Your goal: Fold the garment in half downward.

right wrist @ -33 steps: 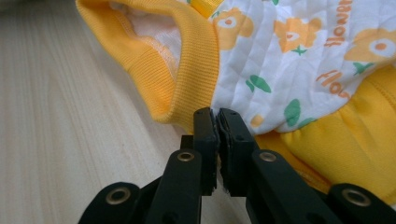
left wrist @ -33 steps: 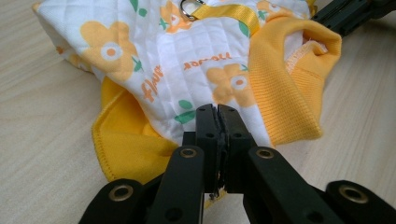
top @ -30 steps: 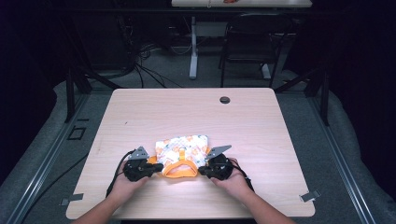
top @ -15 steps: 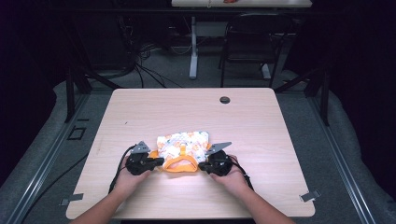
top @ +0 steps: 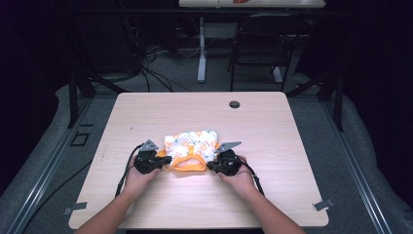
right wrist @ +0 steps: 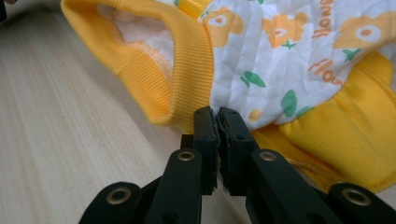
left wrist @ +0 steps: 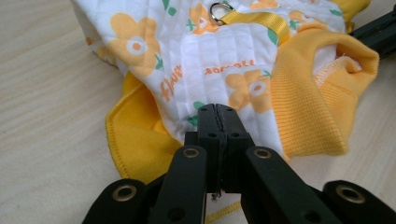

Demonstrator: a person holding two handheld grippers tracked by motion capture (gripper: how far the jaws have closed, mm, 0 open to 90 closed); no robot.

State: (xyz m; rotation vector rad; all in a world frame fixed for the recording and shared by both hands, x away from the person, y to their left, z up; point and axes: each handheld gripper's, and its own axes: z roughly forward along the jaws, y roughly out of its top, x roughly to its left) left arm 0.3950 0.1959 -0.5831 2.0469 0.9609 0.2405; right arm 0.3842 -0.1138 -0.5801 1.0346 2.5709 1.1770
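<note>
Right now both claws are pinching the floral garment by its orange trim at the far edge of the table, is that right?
Not quite: the floral garment lies near the middle of the table, as the high view shows. The left claw and right claw do pinch it.

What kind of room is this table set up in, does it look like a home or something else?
Probably a lab or recording studio, not a home: a bare wooden table ringed by dark surroundings, loose cables on a grey floor, a folding chair and another desk's leg behind.
</note>
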